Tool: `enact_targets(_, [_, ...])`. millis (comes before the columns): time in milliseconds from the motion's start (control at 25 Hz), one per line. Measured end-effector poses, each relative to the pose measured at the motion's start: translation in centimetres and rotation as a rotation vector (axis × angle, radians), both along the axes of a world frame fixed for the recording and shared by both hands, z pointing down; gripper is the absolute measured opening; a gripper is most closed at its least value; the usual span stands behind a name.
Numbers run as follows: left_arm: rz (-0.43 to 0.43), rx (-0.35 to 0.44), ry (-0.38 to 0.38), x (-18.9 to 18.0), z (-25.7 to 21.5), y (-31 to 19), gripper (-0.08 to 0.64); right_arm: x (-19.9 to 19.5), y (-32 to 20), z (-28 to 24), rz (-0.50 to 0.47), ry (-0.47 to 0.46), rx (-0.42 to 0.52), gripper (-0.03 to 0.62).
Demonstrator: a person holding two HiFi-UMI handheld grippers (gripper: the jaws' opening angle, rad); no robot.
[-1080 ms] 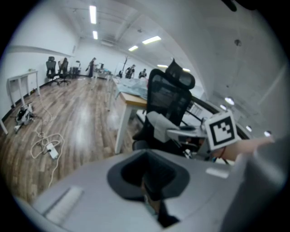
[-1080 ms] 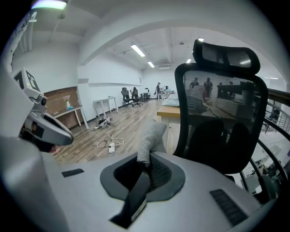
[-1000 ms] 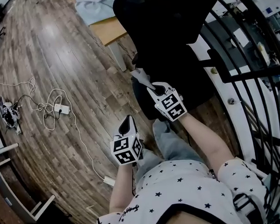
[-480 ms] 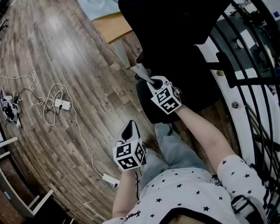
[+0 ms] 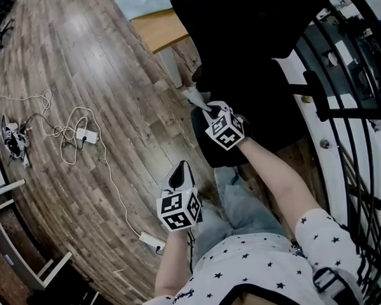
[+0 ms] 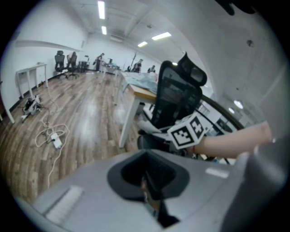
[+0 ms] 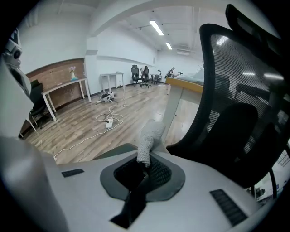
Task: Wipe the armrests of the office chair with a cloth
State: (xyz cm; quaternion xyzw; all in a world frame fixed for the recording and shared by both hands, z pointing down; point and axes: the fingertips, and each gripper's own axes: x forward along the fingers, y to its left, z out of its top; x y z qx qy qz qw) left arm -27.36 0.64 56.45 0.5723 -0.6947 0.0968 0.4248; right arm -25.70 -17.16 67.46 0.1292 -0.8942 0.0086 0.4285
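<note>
Since a second ago the right gripper (image 5: 206,108) has edged slightly farther forward against the office chair (image 5: 249,56). Its jaws stay clamped on the grey cloth (image 5: 194,95), which sticks out just ahead of its tip. The left gripper (image 5: 180,171) has stayed back beside the person's thigh, behind and to the left of the right one, over the wooden floor (image 5: 78,71). Its jaws are together with nothing between them. In the right gripper view the cloth (image 7: 150,136) rises from the closed jaws, with the chair's mesh back (image 7: 240,81) close on the right. In the head view the armrest cannot be told from the chair's black mass, so whether the cloth touches it is unclear. In the left gripper view that gripper's own body fills the lower half, and the right gripper's marker cube (image 6: 187,132) covers part of the chair (image 6: 174,93).
</note>
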Motion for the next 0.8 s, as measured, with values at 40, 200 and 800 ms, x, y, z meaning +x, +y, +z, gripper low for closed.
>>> enact_targets(40, [0.0,-0.002,0.0,0.0,0.1,0.1,0.003,0.0,0.1,0.4,0.0,0.008,-0.008,0.028])
enact_targets(200, [-0.002,-0.012,0.0,0.2,0.5,0.8,0.003,0.4,0.6,1.4,0.001,0.031,-0.038,0.028])
enact_targets(800, [-0.004,-0.002,-0.001,1.1,0.3,1.4,0.003,0.7,0.4,2.0,0.023,0.07,-0.068,0.028])
